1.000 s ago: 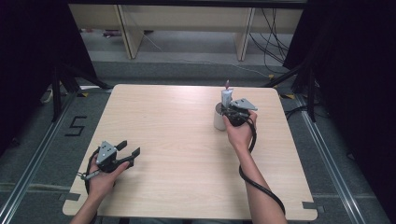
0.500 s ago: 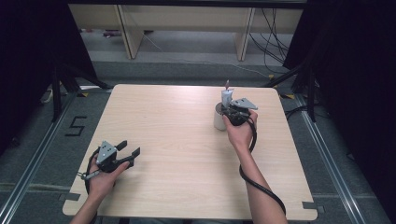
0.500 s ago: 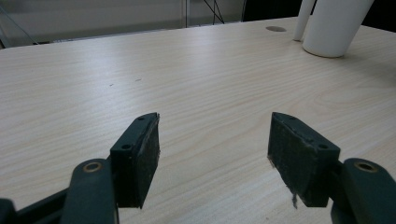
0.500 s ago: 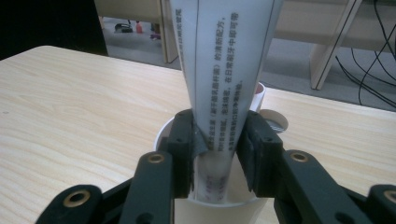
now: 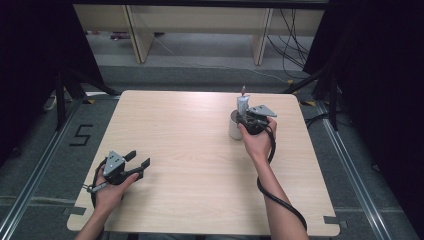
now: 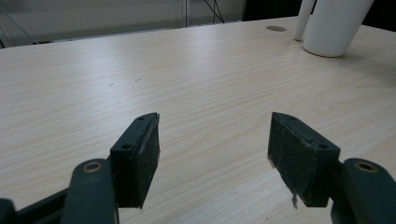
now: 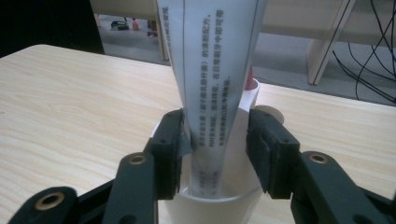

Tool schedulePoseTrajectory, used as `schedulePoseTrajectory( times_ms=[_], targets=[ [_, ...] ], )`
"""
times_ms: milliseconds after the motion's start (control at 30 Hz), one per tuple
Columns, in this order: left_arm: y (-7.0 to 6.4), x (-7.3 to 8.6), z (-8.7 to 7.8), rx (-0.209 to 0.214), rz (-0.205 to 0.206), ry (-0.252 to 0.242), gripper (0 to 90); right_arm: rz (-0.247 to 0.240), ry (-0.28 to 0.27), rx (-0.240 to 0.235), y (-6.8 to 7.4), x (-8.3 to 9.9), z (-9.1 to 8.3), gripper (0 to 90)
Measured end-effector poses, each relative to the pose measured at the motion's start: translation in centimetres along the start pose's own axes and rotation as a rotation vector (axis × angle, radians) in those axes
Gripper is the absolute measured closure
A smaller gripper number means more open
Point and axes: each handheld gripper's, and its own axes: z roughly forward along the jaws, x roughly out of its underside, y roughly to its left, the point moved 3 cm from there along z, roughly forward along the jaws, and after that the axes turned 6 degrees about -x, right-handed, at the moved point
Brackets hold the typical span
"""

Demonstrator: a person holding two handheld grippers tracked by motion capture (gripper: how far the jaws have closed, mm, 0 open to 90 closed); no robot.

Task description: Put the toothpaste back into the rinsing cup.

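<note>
White plastic is what worries us here: the cup (image 7: 210, 200) is light and stands free on the pale wooden surface (image 5: 190, 150), so any sideways pull on the toothpaste tube (image 7: 215, 79) standing in it could, we judge, tip the cup or drag it along. The tube rises upright out of the cup, leaning slightly against its rim, and the right hand-held gripper (image 7: 215, 151) sits just above that rim with a jaw on either side of the tube; the left jaw touches it, the right jaw stands a little apart, so we cannot tell whether it is truly clenched. Well apart from the cup, toward the near left corner, our left hand-held gripper (image 5: 135, 165) rests spread and empty.
</note>
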Motion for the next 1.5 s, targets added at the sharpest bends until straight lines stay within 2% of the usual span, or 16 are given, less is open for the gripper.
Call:
schedulePoseTrajectory(
  times_ms=[67,167,333,400,433,467,533,967,1000,1067,1233,1267,1367,1433,1467,1500],
  targets=[
    [0.0,0.0,0.0,0.001,0.000,0.000,34.1,-0.028,0.001,0.013,-0.2,-0.1,-0.1,53.9],
    [0.0,0.0,0.0,0.000,0.000,0.000,34.1,0.016,0.012,-0.005,0.1,-0.1,-0.2,50.5],
    [0.0,0.0,0.0,0.000,-0.001,0.000,34.1,0.003,0.030,-0.018,0.0,-0.1,-0.4,46.4],
    [0.0,0.0,0.0,0.000,-0.001,0.000,34.1,0.009,0.034,-0.002,0.0,-0.1,-0.6,45.0],
    [0.0,0.0,0.0,0.000,-0.001,0.000,34.1,0.034,0.042,-0.016,0.1,0.0,-0.7,44.7],
    [0.0,0.0,0.0,0.000,-0.001,0.001,34.1,0.003,0.048,-0.019,-0.1,0.0,-0.7,44.5],
    [0.0,0.0,0.0,0.000,-0.001,0.001,34.1,0.023,0.048,-0.014,0.0,0.0,-0.9,44.0],
    [0.0,0.0,0.0,-0.001,-0.002,0.000,34.1,0.001,0.087,-0.040,-0.6,0.4,-2.4,40.8],
    [0.1,0.0,0.1,0.009,0.000,-0.013,34.1,0.014,0.089,-0.045,-0.6,0.4,-2.6,40.8],
    [0.0,0.0,0.0,-0.002,-0.002,0.001,34.1,0.000,0.090,-0.046,-0.8,0.5,-2.9,40.8],
    [0.0,0.0,0.0,-0.002,-0.001,0.000,34.0,0.006,0.099,-0.045,-0.8,0.8,-3.5,40.8],
    [0.0,0.0,0.0,-0.002,-0.002,0.000,34.0,0.018,0.115,-0.046,-0.8,0.9,-3.8,40.8],
    [0.0,0.0,0.0,-0.002,-0.001,0.001,34.1,0.005,0.110,-0.053,-0.9,1.1,-4.1,40.8],
    [0.0,0.0,0.0,-0.002,-0.002,0.000,34.0,0.031,0.119,-0.053,-0.8,1.3,-4.3,40.8],
    [0.0,0.0,0.0,-0.002,-0.002,0.000,34.0,-0.003,0.121,-0.067,-1.0,1.4,-4.4,40.8],
    [0.0,0.0,0.0,-0.003,-0.002,0.000,34.0,0.005,0.130,-0.057,-1.1,1.4,-4.6,40.7]
  ],
)
